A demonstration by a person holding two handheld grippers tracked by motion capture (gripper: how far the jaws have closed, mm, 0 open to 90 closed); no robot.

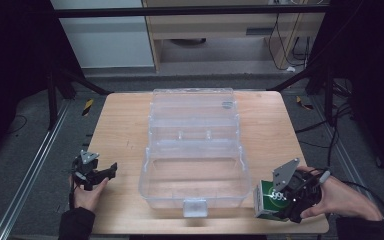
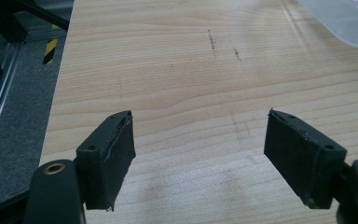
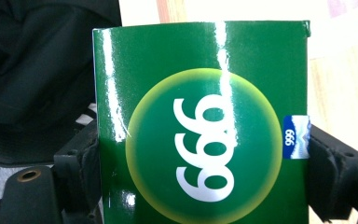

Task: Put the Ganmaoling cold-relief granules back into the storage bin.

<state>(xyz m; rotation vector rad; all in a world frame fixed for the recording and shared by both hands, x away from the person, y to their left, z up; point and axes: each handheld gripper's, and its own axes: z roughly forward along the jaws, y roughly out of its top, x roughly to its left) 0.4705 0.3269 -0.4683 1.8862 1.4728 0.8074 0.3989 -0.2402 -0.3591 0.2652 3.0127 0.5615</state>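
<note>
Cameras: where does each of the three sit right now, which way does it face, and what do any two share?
High view: above the person's side, looking forward and down on the table and clear open box; both hands and grippers show.
Left gripper view: on the left gripper, jaws apart over bare wood.
Right gripper view: on the right gripper, jaws clamping the green carton.
Shared: the high view and right gripper view both show the carton.

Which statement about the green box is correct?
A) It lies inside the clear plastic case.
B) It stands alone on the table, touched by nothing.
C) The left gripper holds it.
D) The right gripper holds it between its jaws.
D: in the right gripper view the green box sits clamped between the two black jaws of the right gripper, at the table's near right edge, outside the clear plastic case.
</note>
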